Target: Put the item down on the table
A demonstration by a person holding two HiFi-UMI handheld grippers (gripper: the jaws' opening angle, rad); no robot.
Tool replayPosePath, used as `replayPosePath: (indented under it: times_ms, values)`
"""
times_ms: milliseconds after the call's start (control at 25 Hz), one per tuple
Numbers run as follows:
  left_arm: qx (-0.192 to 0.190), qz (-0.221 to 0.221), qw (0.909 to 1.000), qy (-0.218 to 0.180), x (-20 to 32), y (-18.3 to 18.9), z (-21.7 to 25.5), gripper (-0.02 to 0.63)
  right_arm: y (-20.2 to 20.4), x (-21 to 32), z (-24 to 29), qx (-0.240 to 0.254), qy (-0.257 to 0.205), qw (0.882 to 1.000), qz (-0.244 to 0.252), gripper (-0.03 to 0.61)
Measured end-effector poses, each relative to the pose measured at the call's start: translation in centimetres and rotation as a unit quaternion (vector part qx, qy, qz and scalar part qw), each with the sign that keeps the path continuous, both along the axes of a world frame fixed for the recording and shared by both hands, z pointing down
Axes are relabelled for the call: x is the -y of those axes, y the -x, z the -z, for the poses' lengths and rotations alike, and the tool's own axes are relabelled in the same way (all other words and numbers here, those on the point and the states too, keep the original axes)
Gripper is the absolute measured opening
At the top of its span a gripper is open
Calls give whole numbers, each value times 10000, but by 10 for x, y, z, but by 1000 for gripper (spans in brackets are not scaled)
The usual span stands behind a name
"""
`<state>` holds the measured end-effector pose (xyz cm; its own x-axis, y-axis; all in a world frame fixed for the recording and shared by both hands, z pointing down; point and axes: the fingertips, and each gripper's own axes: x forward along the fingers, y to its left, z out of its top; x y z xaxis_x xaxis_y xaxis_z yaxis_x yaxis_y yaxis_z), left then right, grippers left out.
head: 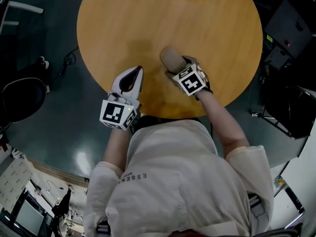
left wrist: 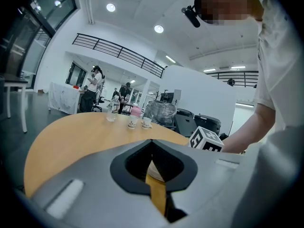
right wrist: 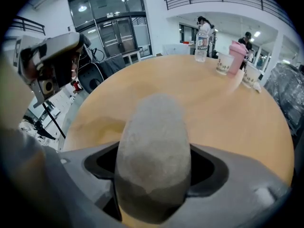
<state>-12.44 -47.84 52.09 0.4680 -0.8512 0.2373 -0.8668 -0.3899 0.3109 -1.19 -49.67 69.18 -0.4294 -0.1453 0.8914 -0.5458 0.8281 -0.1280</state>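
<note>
Right gripper view — rough, egg-shaped item [right wrist: 153, 151] (grey-tan).

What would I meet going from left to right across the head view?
Black chair → left gripper → right gripper, its jaws shut on a beige lump → black case.

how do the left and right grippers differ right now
The right gripper clamps a tan oval item with its jaws spread wide; the left gripper holds nothing and its jaws are together. The right gripper tilts steeply down over the table; the left gripper lies flatter at the table's near edge. Both carry a marker cube.
</note>
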Motion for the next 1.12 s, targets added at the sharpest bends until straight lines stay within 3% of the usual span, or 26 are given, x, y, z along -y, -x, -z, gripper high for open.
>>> replayPosePath:
  times_ms: [200, 440, 560, 720, 800, 920, 1120]
  values:
    - [-93, -113, 9999, 85, -4, 1, -7, 17, 0, 7, -2, 55, -336, 9994, -119, 399]
    - [-111, -270, 9995, 104, -17, -1, -8, 17, 0, 15, 23, 551, -932, 9928, -503, 483]
    - [-108, -254, 9996, 35, -19, 0, -4, 16, -3, 19, 55, 915, -1376, 9832, -772, 483]
    - [-60, -235, 9996, -171, -23, 8, 17, 17, -9, 17, 114, 1452, -2030, 9609, -1196, 479]
    - [-1, -262, 9992, -314, -29, 9, 32, 17, -18, 9, 135, 1606, -2247, 9503, -1435, 422]
    - [106, -364, 9977, -566, -46, 7, 55, 16, -34, -11, 163, 1698, -2565, 9347, -1782, 239]
    - [256, -766, 9909, -1072, -87, 0, 87, 17, -46, -59, 210, 2011, -3171, 9030, -2089, 72]
